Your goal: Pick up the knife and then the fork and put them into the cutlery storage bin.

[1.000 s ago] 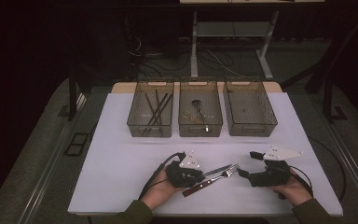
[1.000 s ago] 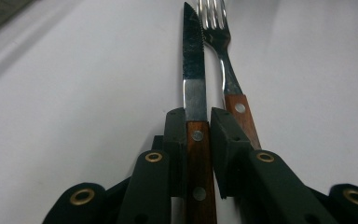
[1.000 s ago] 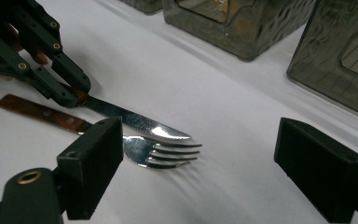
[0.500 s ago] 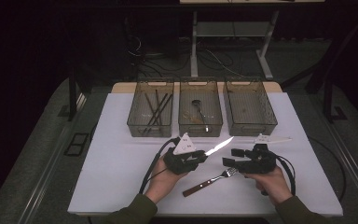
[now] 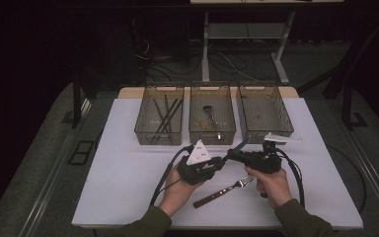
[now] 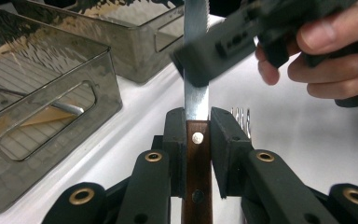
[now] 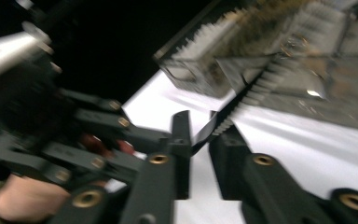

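Jaws: left gripper (image 6: 197, 135) pinches the knife (image 6: 196, 93) by its wooden handle above the table (image 5: 128, 177); right gripper (image 7: 200, 135) jaws have just been closing, blade between them. Advice: seat right pads flat on blade before left lets go; fork (image 5: 224, 191) lies below.

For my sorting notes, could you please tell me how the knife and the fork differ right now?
The knife is held above the table, its wooden handle clamped in the left claw, while the fork lies flat on the white table, untouched. The knife has a serrated blade; the fork ends in tines. Both have dark handles.
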Motion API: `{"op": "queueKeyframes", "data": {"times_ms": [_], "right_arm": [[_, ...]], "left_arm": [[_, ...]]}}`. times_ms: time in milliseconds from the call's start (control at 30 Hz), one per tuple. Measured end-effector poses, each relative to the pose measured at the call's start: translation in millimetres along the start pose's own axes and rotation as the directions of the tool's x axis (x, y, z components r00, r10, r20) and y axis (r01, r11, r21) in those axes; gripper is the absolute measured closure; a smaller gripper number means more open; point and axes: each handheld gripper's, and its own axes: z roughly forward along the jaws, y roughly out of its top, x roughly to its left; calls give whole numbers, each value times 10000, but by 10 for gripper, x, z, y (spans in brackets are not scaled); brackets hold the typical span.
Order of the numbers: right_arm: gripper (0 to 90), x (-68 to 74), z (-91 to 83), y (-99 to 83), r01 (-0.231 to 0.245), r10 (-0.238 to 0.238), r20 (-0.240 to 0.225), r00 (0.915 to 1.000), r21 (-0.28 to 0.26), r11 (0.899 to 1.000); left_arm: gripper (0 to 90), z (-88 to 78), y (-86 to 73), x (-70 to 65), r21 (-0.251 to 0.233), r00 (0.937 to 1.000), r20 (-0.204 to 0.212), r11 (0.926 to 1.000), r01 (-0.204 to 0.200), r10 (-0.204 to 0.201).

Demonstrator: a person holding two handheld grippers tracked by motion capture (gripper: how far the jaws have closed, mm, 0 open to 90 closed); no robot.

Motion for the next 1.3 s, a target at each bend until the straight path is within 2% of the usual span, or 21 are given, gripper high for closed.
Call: {"op": "queueKeyframes", "data": {"times_ms": [100,133,267,333,467,533,700,800,867,933,1000,1067,1133,1167,1200,1300], "right_arm": [[884,44,11,35,14,-23,-480,9988,-191,9998],[889,57,18,43,132,-145,-560,9983,-239,9996],[892,139,-7,136,707,-722,-515,9961,-312,9970],[892,173,-68,234,1401,-1402,-73,9901,-140,9900],[892,192,-230,441,2100,-2092,748,9750,-21,9777],[892,182,-311,530,2263,-2247,1093,9683,-28,9740],[892,113,-563,817,2585,-2532,2125,9438,31,9660],[892,64,-711,998,2722,-2627,2717,9258,31,9622],[892,36,-795,1114,2894,-2761,3164,9076,50,9572],[892,-4,-876,1243,3110,-2950,3687,8815,168,9503],[892,-52,-937,1351,3166,-3009,4099,8611,307,9481],[892,-106,-979,1447,3205,-3093,4551,8350,547,9457],[892,-179,-1000,1527,3163,-3152,4851,8157,822,9451],[892,-208,-1002,1550,3101,-3153,4910,8121,947,9460],[892,-261,-1000,1584,3040,-3215,5032,8021,1192,9452],[892,-413,-978,1631,2733,-3227,5225,7892,1717,9465]], "left_arm": [[759,5,0,1,-73,10000,-20,10000,-37,37],[754,-8,-1,21,-82,9999,138,10000,34,-33],[651,-71,-32,63,-112,9994,276,9997,206,-203],[609,-116,-66,94,-12,9994,307,9999,157,-157],[536,-201,-150,150,132,9990,383,9996,238,-243],[507,-257,-201,196,233,9988,402,9994,262,-271],[437,-412,-359,325,520,9979,413,9975,479,-501],[398,-510,-437,372,570,9979,366,9971,506,-527],[367,-590,-503,410,595,9977,320,9966,574,-594],[323,-652,-563,447,651,9974,230,9957,665,-681],[280,-714,-619,486,691,9969,186,9948,751,-766],[226,-758,-666,514,728,9957,147,9932,905,-919],[175,-788,-705,525,683,9941,131,9919,1067,-1078],[150,-810,-723,533,711,9940,110,9916,1079,-1089],[134,-826,-737,532,708,9944,55,9920,1045,-1051],[60,-857,-774,513,780,9933,13,9903,1150,-1155]]}}
